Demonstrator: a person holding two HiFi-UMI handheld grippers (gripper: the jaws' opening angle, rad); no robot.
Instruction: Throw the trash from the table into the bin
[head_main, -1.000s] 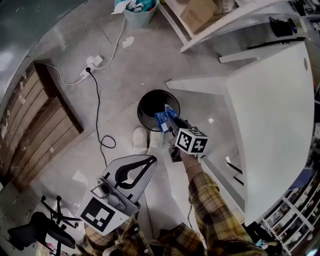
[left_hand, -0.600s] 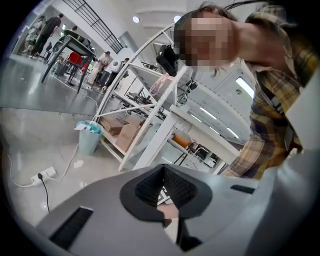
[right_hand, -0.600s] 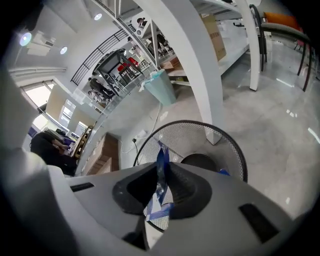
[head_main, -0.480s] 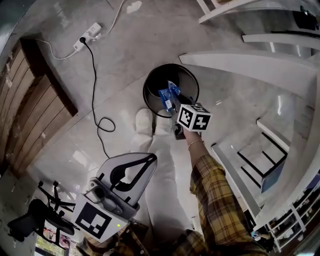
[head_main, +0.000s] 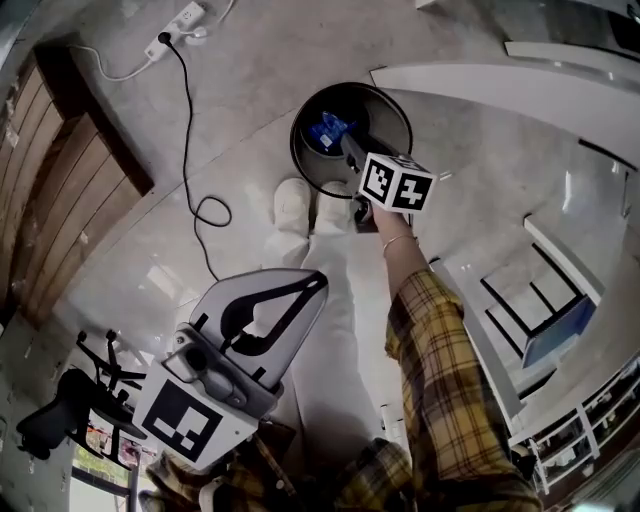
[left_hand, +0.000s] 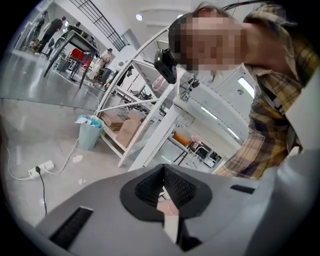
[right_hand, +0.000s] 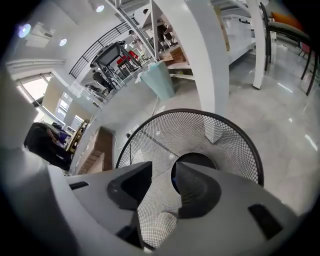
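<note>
Far left in the head view: wooden panel (head_main: 60, 190) on the floor, power strip (head_main: 185, 18) at the top edge, black cable (head_main: 190, 150) trailing down from it in a loop.

Your left tool (head_main: 300, 290) sits low at the lower left, near your body and well apart from the bin. In the left gripper view the left tool (left_hand: 162, 186) has its pads brought together along one line. It holds nothing. Beyond it are white shelving and a pale teal basket (left_hand: 90, 131) on the floor.

Centre: your white shoes (head_main: 292, 205) stand just beside the black mesh bin (head_main: 400, 105). The blue wrapper (head_main: 326, 130) shows inside the bin's rim, just off the tips of your right tool. Cannot tell whether it has reached the bottom.

Your right tool (head_main: 350, 148) reaches over the bin's rim, pointing steeply down into it. In the right gripper view the right tool (right_hand: 160, 175) has its jaws apart. They have just been opening, with no thing gripped. Only the bin's mesh wall (right_hand: 200, 135) and dark bottom show through the gap. A sliver of blue sits at the inner edge of the right-hand jaw, too small to tell more.

Right: your plaid sleeve (head_main: 440, 370) runs down from that tool, and a white frame (head_main: 500, 85) stands beside the bin.
</note>
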